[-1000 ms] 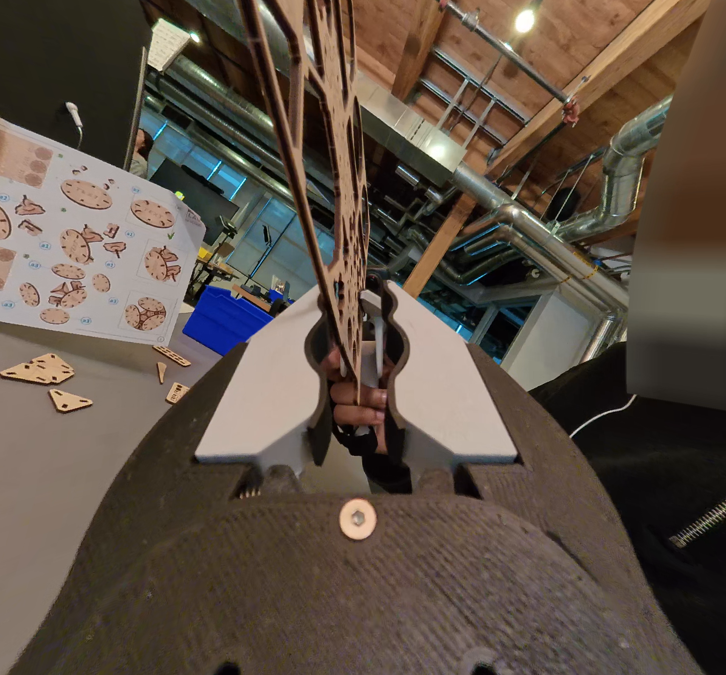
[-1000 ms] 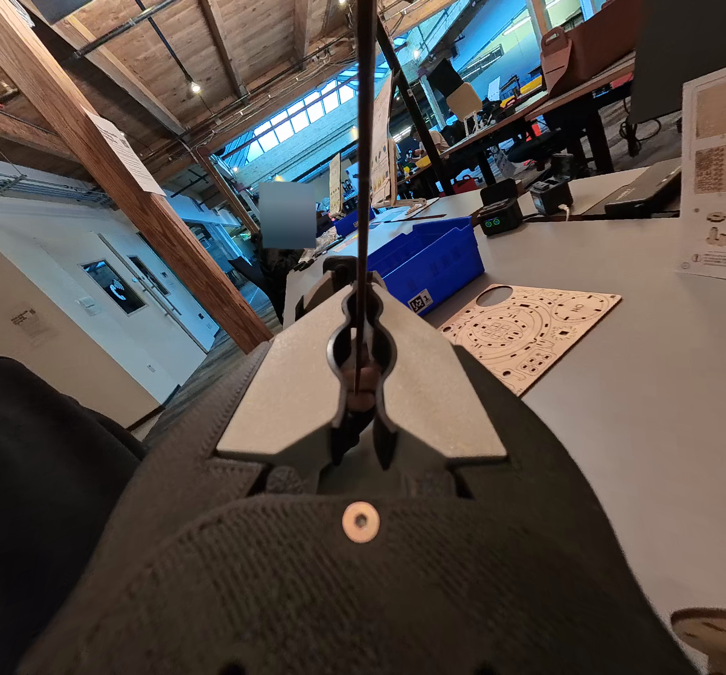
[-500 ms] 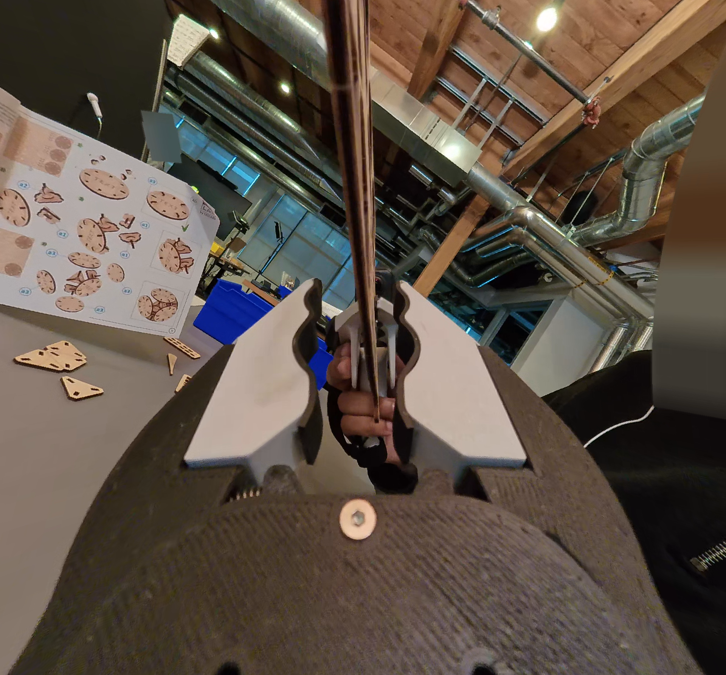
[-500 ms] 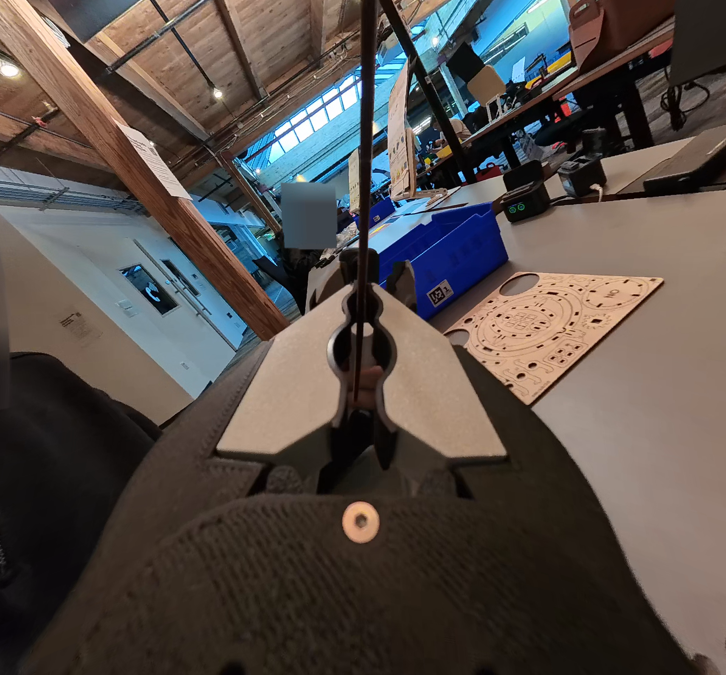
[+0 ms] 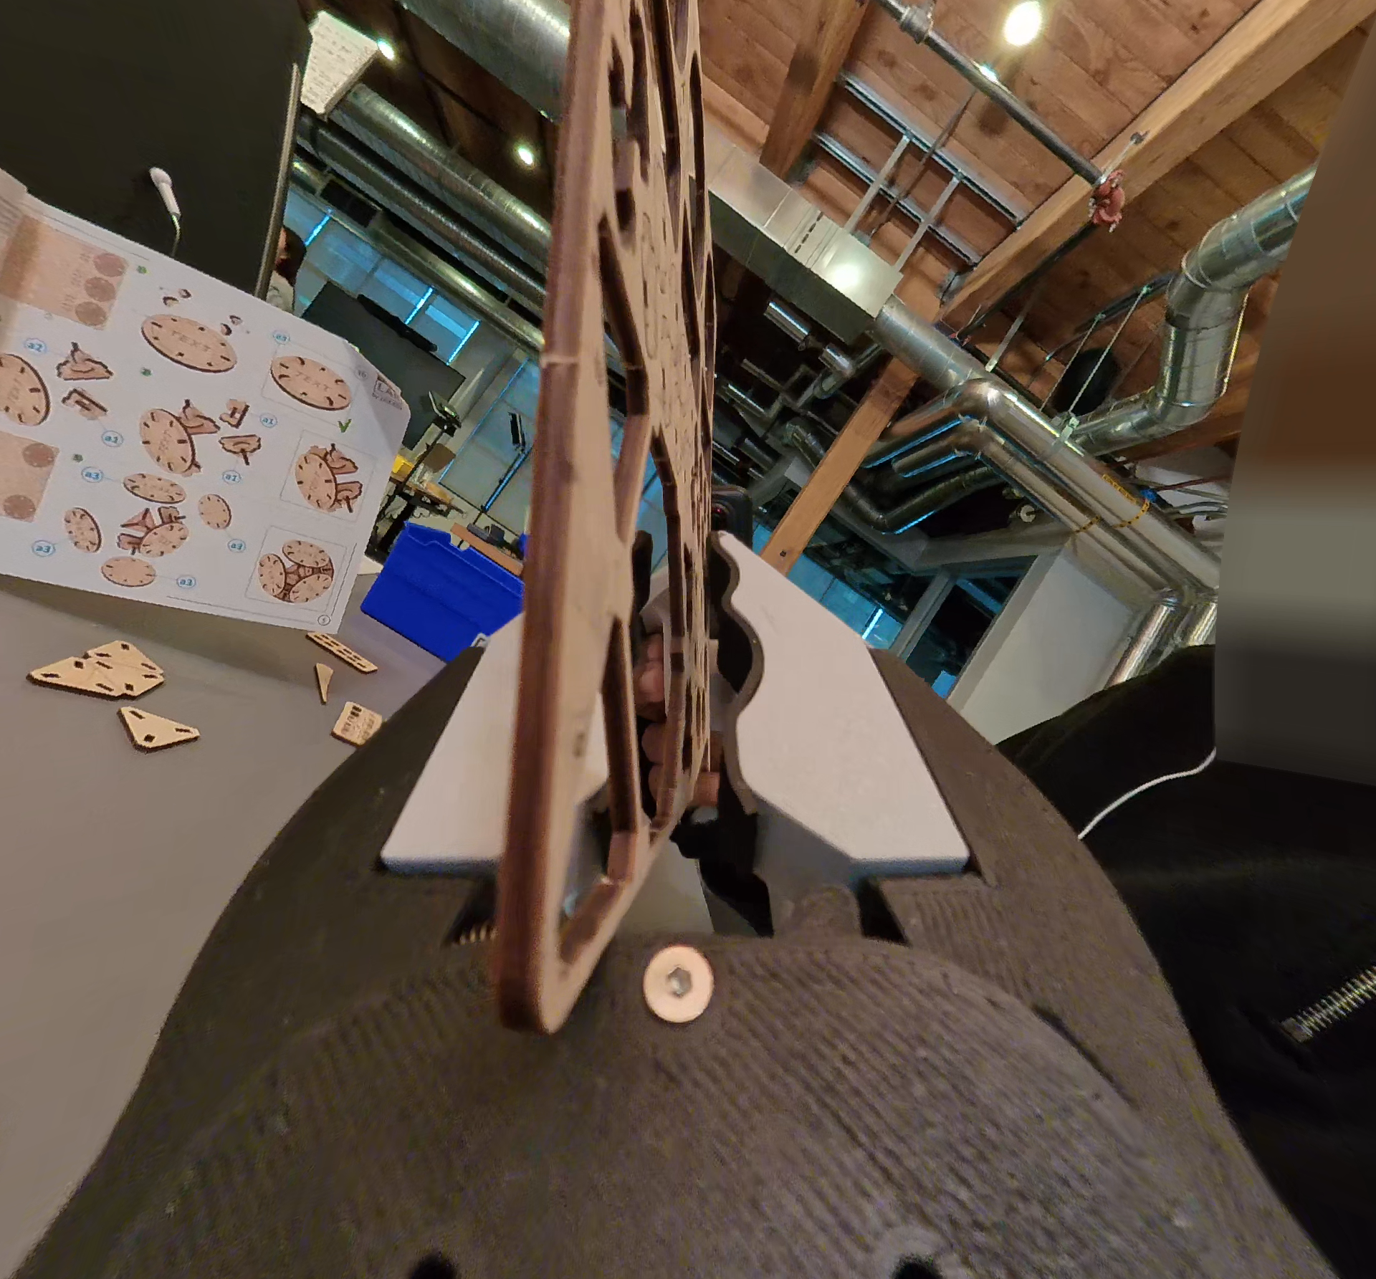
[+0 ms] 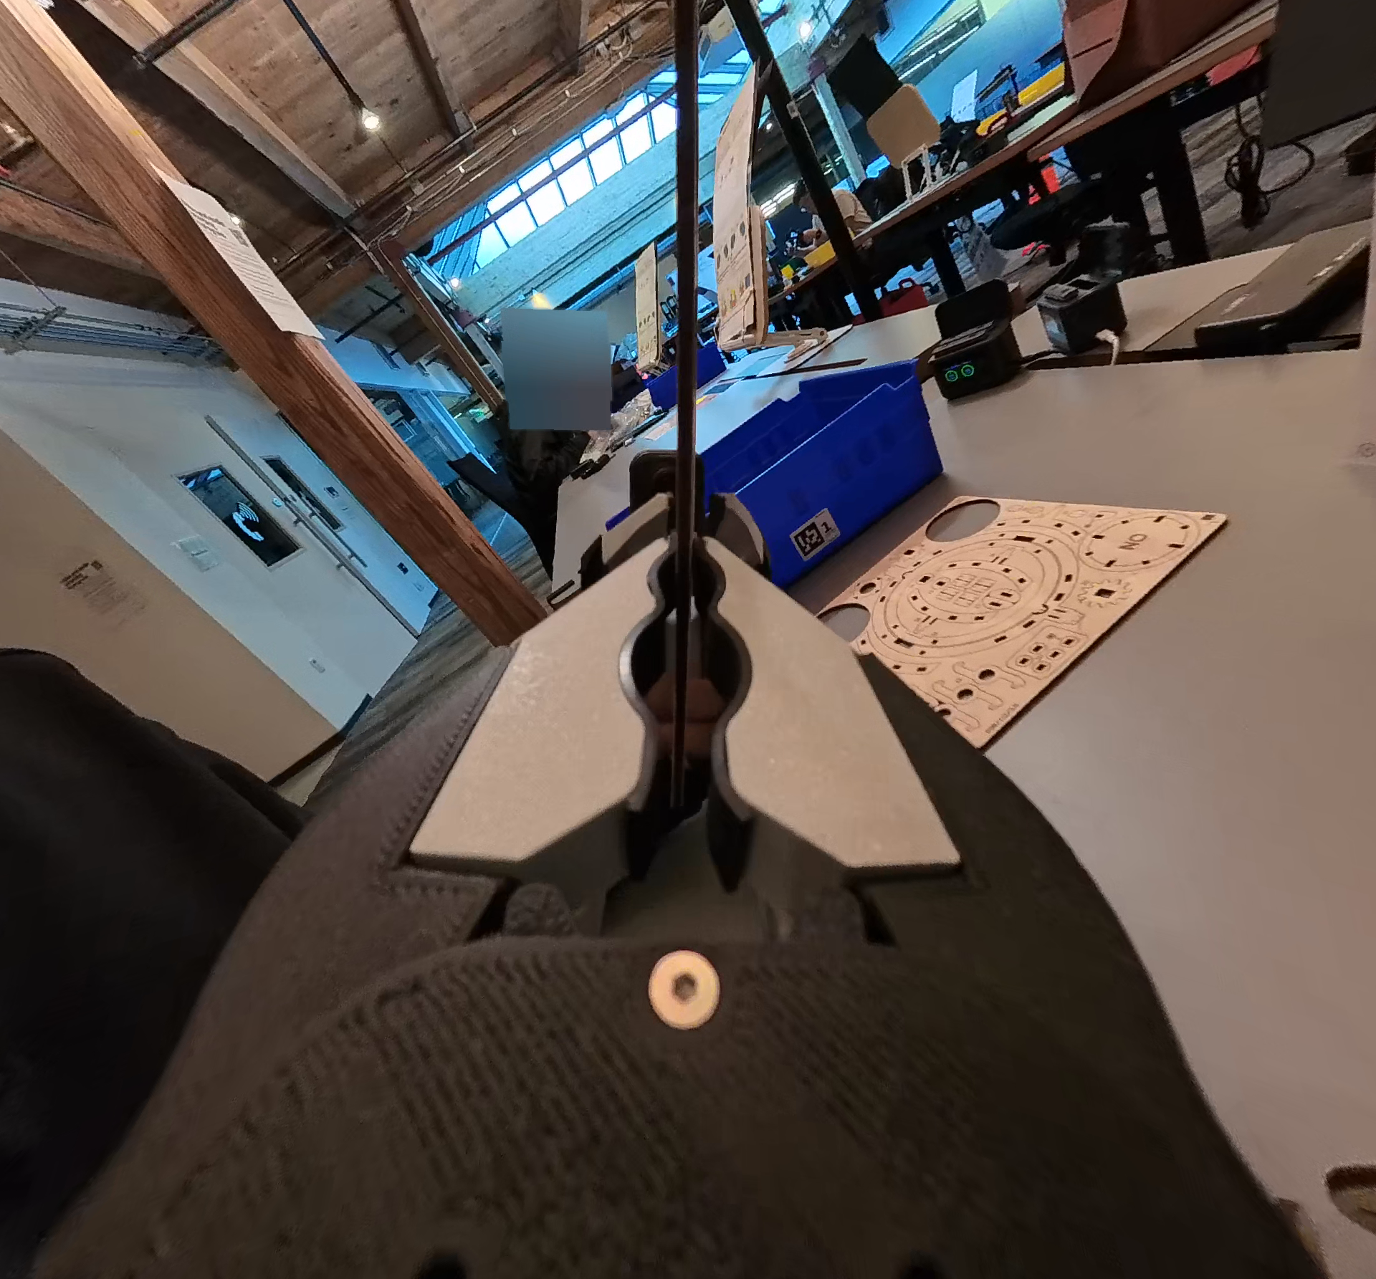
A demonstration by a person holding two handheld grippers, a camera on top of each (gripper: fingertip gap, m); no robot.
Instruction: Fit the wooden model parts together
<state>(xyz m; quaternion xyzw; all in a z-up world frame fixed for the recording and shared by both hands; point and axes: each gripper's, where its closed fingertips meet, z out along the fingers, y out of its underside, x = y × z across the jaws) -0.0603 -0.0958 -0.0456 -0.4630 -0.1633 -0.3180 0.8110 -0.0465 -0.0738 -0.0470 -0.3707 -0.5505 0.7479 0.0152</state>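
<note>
Right gripper pinches wooden sheet edge-on; left gripper straddles it, contact unclear. Sheet thin, stiff, perforated, likely brittle: grip solid border.

Upright laser-cut wooden sheet between left gripper jaws

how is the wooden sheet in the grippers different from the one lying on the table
The held wooden sheet stands upright on edge, clamped by the right gripper; the table sheet lies flat, untouched. The held sheet has many open cutouts; the table sheet keeps most parts. Both are thin, pale, laser-cut wood.
</note>
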